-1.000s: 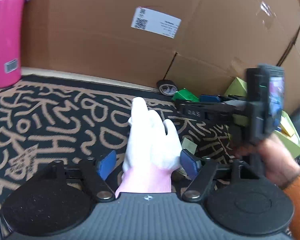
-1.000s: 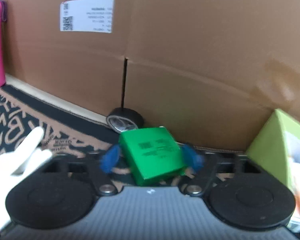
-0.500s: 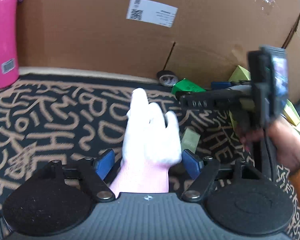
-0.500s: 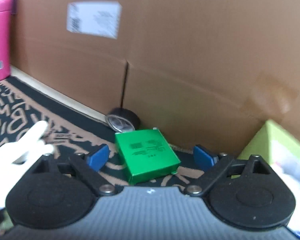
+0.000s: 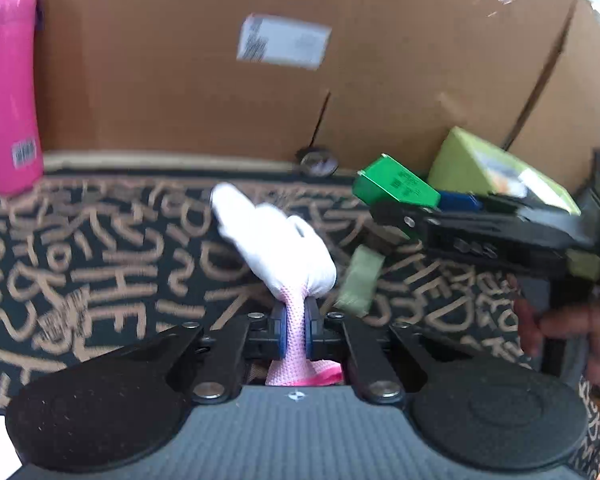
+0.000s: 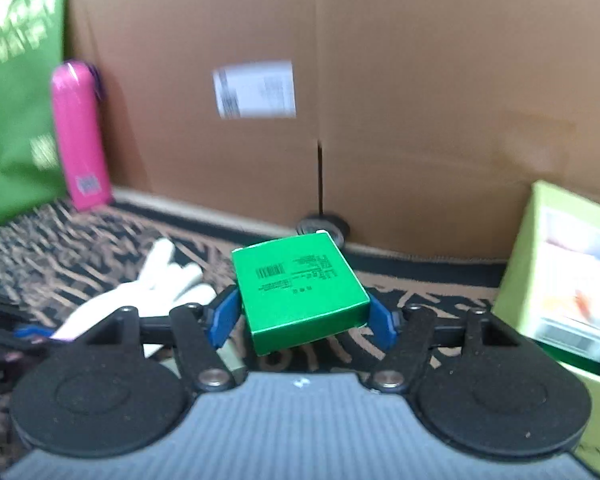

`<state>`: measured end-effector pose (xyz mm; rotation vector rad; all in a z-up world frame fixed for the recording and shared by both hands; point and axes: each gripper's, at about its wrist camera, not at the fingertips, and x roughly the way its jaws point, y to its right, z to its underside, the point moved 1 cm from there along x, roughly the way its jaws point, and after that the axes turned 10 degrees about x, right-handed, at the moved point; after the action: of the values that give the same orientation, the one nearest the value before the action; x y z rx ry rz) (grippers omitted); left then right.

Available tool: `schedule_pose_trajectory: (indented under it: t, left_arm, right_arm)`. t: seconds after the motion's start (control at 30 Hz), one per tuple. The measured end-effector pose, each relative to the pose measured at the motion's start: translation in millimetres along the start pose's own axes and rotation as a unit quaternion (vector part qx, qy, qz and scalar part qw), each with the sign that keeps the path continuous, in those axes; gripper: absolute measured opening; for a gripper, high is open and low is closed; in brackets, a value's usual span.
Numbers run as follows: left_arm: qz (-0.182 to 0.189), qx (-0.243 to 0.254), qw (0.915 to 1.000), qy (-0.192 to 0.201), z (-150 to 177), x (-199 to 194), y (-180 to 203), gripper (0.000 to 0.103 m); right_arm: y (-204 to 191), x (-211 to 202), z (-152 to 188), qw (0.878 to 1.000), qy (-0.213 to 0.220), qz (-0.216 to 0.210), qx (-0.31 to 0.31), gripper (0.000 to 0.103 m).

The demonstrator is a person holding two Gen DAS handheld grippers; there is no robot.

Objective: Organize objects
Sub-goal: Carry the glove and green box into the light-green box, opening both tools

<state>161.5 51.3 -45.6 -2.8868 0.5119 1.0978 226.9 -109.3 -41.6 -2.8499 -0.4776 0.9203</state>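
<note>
My left gripper (image 5: 295,334) is shut on the pink cuff of a white glove (image 5: 278,248), which hangs lifted over the patterned mat (image 5: 100,248). My right gripper (image 6: 302,318) is shut on a green box (image 6: 300,296) and holds it above the mat. The right gripper with the green box (image 5: 396,186) also shows at the right of the left wrist view. The glove (image 6: 160,284) shows at the left of the right wrist view.
A cardboard wall (image 5: 300,60) stands behind the mat. A pink bottle (image 5: 8,88) stands at the far left. A roll of tape (image 5: 318,162) lies by the wall. A lime-green box (image 6: 568,272) is at the right. A small pale-green packet (image 5: 360,276) lies on the mat.
My left gripper closed on the glove's cuff and lifted it. My right gripper closed on the green box, raised it and pulled back from the wall.
</note>
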Motion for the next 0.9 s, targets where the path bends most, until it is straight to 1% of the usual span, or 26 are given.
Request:
schedule_pose_trajectory:
  t: [0.07,0.13,0.2,0.3,0.4,0.43,0.53,0.63,0.77,0.83,0.87,0.9]
  left_arm:
    - [0.013,0.007,0.9995,0.027,-12.5,-13.6,10.8,0.006]
    - [0.032,0.014,0.998,0.053,-29.8,-26.2,25.4,0.006]
    - [0.053,0.033,0.9949,0.08,-50.4,-34.5,45.8,0.006]
    - [0.078,0.064,0.9891,0.107,-79.0,-37.7,80.1,0.006]
    - [0.109,0.084,0.9832,0.12,-105.9,-29.3,114.8,0.006]
    - [0.123,0.089,0.981,0.121,-113.5,-24.2,126.6,0.006]
    - [0.159,0.097,0.9757,0.115,-135.2,-0.2,159.6,0.006]
    - [0.169,0.117,0.9733,0.102,-148.5,30.1,190.3,0.006]
    - [0.172,0.123,0.9748,0.07,-156.1,76.0,213.1,0.006]
    - [0.166,0.121,0.9771,0.055,-157.3,95.8,217.8,0.006]
    - [0.163,0.126,0.9771,0.054,-155.1,100.9,220.5,0.006]
    - [0.155,0.133,0.9774,0.056,-152.4,106.0,221.6,0.011]
  right_arm:
    - [4.1,-26.4,-2.4,1.0,0.026,-0.014,0.006,0.066]
    - [12.9,-53.8,-4.8,0.998,0.053,-0.013,0.002,0.066]
    - [20.7,-73.8,-9.2,0.997,0.077,-0.007,0.003,0.066]
    - [47.2,-116.7,-12.9,0.993,0.113,0.022,0.006,0.066]
    - [75.7,-147.8,-17.7,0.986,0.144,0.081,0.0,0.066]
    - [88.5,-157.1,-19.1,0.983,0.153,0.104,0.004,0.066]
    - [127.4,-173.3,-23.0,0.975,0.16,0.153,0.029,0.066]
    - [163.6,-175.7,-25.0,0.968,0.154,0.193,0.051,0.066]
    - [195.9,-162.8,-24.7,0.965,0.143,0.21,0.07,0.066]
    - [206.7,-151.2,-24.9,0.964,0.144,0.207,0.086,0.067]
    - [211.5,-145.9,-24.5,0.964,0.144,0.203,0.095,0.068]
    - [216.3,-138.9,-24.2,0.965,0.141,0.198,0.1,0.071]
